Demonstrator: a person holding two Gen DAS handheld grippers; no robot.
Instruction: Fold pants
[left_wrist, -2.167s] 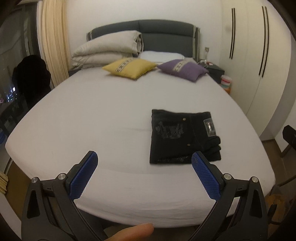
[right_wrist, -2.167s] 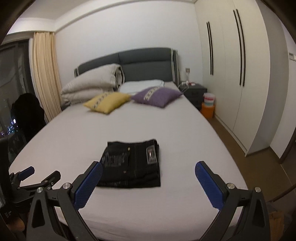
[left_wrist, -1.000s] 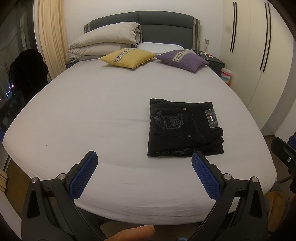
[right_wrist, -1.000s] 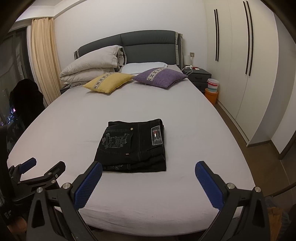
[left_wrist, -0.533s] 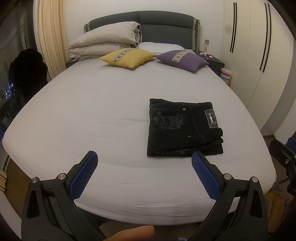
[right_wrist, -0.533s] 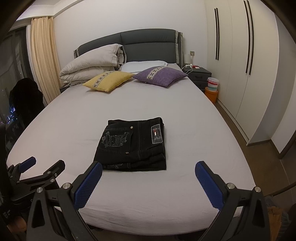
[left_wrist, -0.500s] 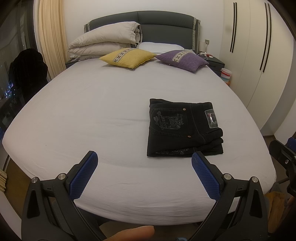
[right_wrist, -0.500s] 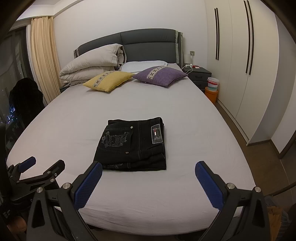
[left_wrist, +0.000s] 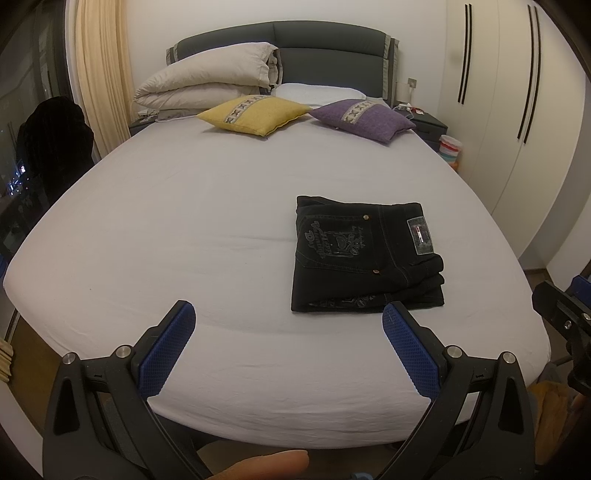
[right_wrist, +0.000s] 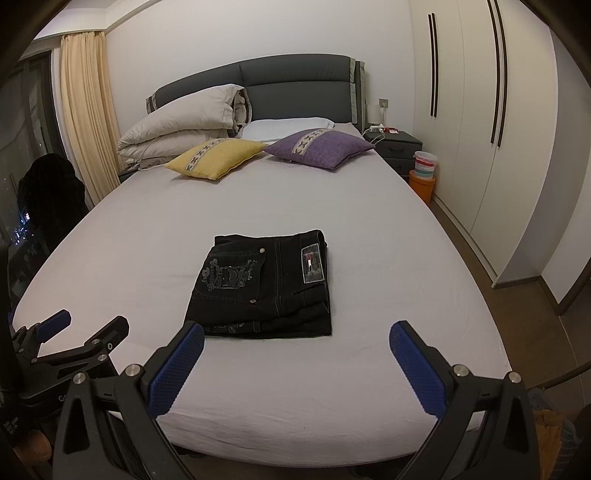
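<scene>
Black pants (left_wrist: 364, 254) lie folded into a compact rectangle on the white bed (left_wrist: 177, 221), pocket print and label facing up. They also show in the right wrist view (right_wrist: 264, 286). My left gripper (left_wrist: 286, 314) is open and empty, held back at the foot of the bed, clear of the pants. My right gripper (right_wrist: 295, 334) is open and empty too, also at the foot of the bed, short of the pants. The left gripper appears at the lower left of the right wrist view (right_wrist: 86, 325).
A yellow cushion (left_wrist: 255, 114), a purple cushion (left_wrist: 364, 118) and a folded duvet (left_wrist: 207, 85) lie by the headboard. White wardrobes (right_wrist: 480, 129) line the right wall. A nightstand (right_wrist: 395, 146) and an orange box (right_wrist: 421, 184) stand beside the bed.
Both views drew back and tilted slightly over the first second, then held still. The pants have not moved and both grippers stay open.
</scene>
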